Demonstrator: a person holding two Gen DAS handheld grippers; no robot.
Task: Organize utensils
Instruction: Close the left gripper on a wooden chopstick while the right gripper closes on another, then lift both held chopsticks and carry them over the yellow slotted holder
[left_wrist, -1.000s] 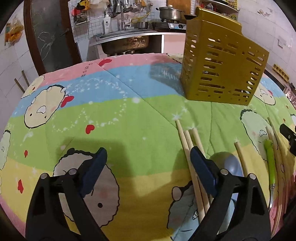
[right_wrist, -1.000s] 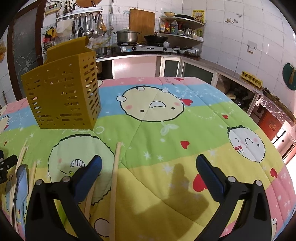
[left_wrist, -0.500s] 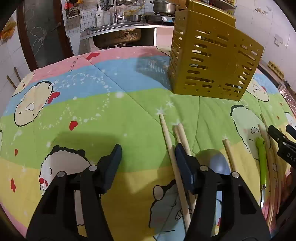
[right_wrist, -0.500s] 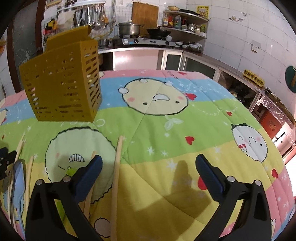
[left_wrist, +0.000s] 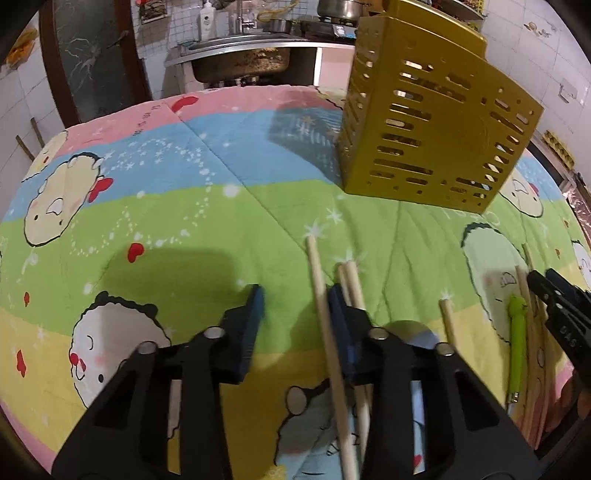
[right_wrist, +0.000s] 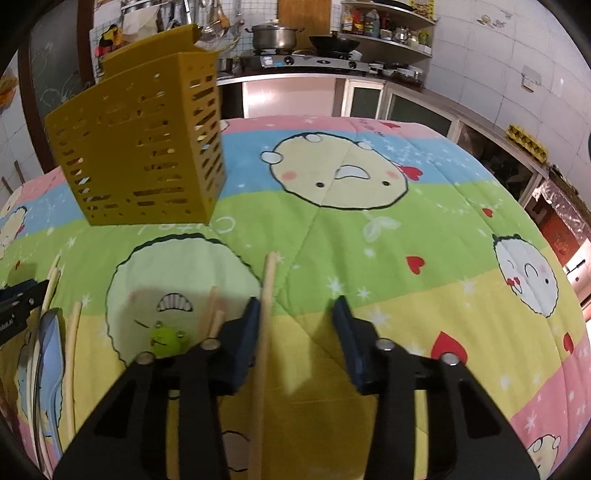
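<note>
Two grippers lowered over loose chopsticks, holder (left_wrist: 436, 136) waiting behind.
Left gripper (left_wrist: 295, 306) and right gripper (right_wrist: 297, 314), both just narrowing, part-spread; one chopstick (left_wrist: 325, 314) and one stick (right_wrist: 264, 325) each bracketed, neither pinched yet.

Dim indoor light, soft shadows, fisheye-warped edges, slight blur.

Wooden chopsticks, a spoon and a frog-topped utensil loose before an upright caddy.

Yellow slotted plastic utensil caddy (left_wrist: 436, 133) standing on the cartoon quilt (left_wrist: 207, 206). Pale chopsticks (left_wrist: 325, 306) lying roughly parallel, tips toward the caddy; one more (right_wrist: 264, 332) apart at the right. Grey-blue spoon (right_wrist: 50, 354) flat among them. Green frog-headed utensil (left_wrist: 516, 332) lying lengthwise beside further chopsticks.
</note>
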